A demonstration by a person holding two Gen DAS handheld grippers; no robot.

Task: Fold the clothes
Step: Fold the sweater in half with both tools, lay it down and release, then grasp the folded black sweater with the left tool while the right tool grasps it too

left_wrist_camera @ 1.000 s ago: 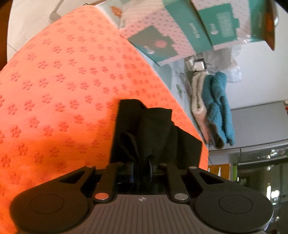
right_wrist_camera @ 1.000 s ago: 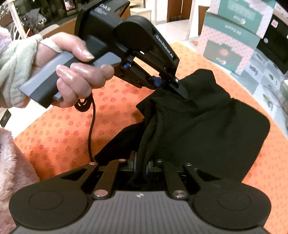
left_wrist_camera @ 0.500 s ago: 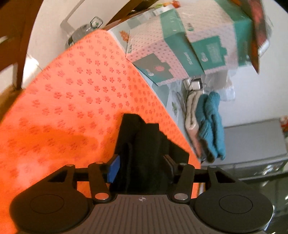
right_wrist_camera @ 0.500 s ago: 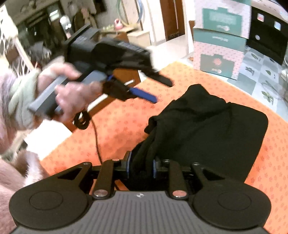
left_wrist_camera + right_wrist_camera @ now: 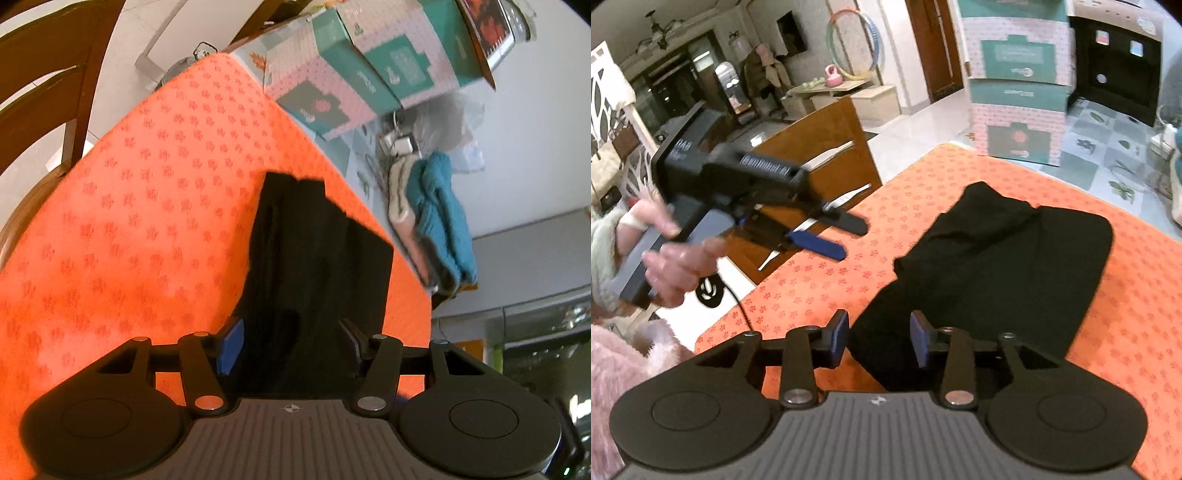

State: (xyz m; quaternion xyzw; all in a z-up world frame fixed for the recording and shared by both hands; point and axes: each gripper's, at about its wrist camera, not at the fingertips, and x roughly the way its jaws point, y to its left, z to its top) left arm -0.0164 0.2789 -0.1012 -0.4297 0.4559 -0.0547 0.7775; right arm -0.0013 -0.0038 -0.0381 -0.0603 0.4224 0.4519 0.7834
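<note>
A black garment [image 5: 317, 258] lies folded on the orange mat [image 5: 129, 221]. In the left wrist view my left gripper [image 5: 291, 345] stands open above the garment's near end, its blue pads [image 5: 231, 345] clear of the cloth. In the right wrist view the garment [image 5: 997, 266] lies flat with one bunched edge. My right gripper [image 5: 880, 339] hovers over its near corner, jaws opening, and no pad presses on the cloth. A hand holds the left gripper [image 5: 846, 238] in the air, left of the garment, open and empty.
Pink-and-teal boxes [image 5: 351, 85] [image 5: 1015, 110] stand past the mat's far edge. Folded teal and white towels [image 5: 439, 218] lie beside the mat on a patterned tablecloth. A wooden chair [image 5: 820, 158] stands at the mat's left side. A black box [image 5: 1115, 74] stands at the back right.
Both grippers were shut on the black garment a second ago; both have let go, opened and pulled up and back. The garment now rests flat on the mat.
</note>
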